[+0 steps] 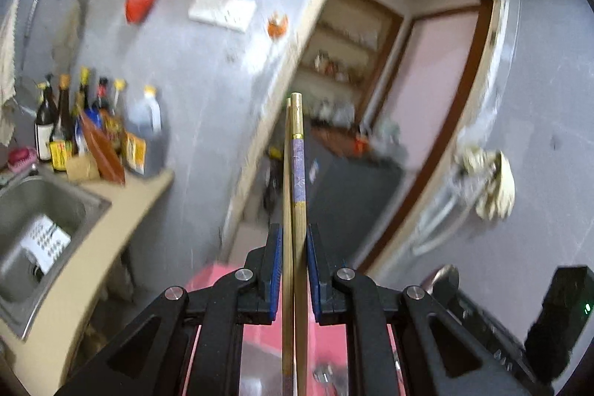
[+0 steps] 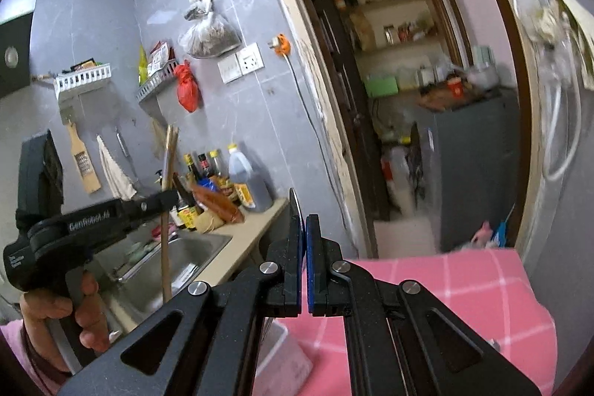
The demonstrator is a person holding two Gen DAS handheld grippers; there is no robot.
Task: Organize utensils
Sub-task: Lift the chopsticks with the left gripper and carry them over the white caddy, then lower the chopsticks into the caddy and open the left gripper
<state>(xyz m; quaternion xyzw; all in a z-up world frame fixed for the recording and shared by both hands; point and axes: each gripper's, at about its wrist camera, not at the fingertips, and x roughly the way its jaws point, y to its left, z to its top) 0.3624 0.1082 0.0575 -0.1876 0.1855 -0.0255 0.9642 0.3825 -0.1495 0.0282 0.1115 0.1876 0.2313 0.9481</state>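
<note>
We see our left gripper (image 1: 293, 270) as matte black linkage arms with triangular cut-outs, round silver pivot screws, and blue ribbed pads (image 1: 275, 270) lining the inner faces of its fingers. Our right gripper (image 2: 305, 270) has the same build: black textured arms, silver screws, blue pads (image 2: 311, 270). From the right wrist view, the left unit's black body carries white "GenRobot.AI" lettering. Our left hand (image 2: 63, 314) shows bare skin, with a pink sleeve at the wrist.

Soft, even indoor light; heavy fisheye bending and dark corners, with motion blur smearing the left view's background.
</note>
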